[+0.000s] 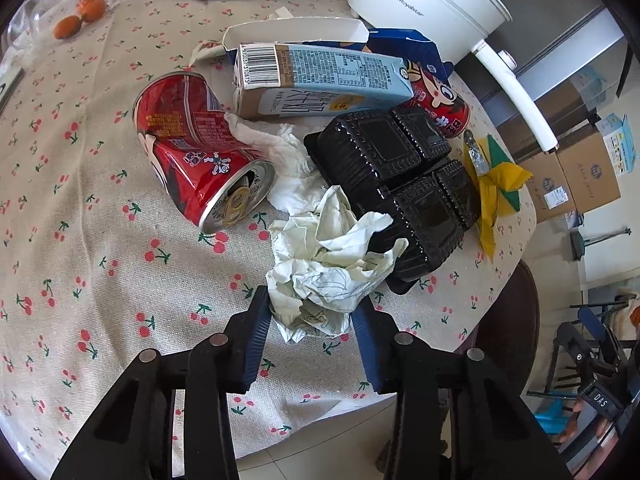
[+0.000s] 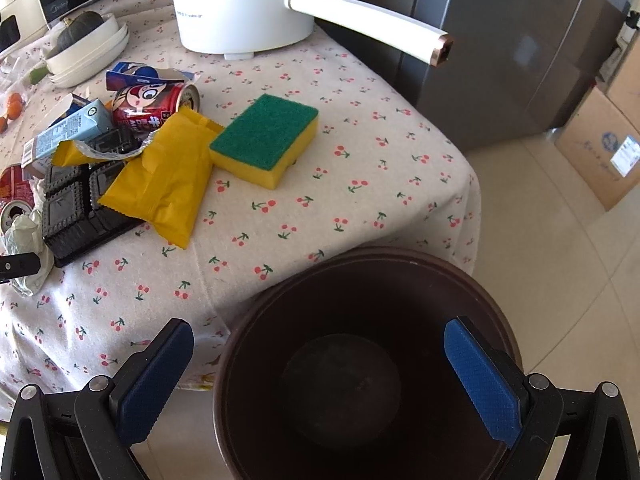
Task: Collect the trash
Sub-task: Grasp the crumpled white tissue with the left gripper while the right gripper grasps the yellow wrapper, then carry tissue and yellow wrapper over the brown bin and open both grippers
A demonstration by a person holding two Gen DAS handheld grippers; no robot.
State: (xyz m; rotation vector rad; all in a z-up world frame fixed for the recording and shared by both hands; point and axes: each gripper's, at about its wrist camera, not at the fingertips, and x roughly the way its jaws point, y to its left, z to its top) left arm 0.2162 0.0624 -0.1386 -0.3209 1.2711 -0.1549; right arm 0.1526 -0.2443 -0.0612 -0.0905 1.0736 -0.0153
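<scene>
crumpled paper, pale, creased, ink-scribbled, between left jaws.

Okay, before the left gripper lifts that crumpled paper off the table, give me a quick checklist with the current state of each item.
1. Crumpled paper sits between the left gripper's pads: ok, both blue pads flank its near end.
2. Firm grip on the paper: cannot tell; the pads touch its edges, but how hard they squeeze is unclear.
3. Neighbouring trash free of the jaws: ok; the red can and black plastic tray lie outside them.
4. Brown bin ready beside the table: ok, it looks empty.
5. Right gripper free: ok, open above the bin, holding nothing.
6. Paper not snagged on the tray: cannot tell; its far end rests against it.
</scene>
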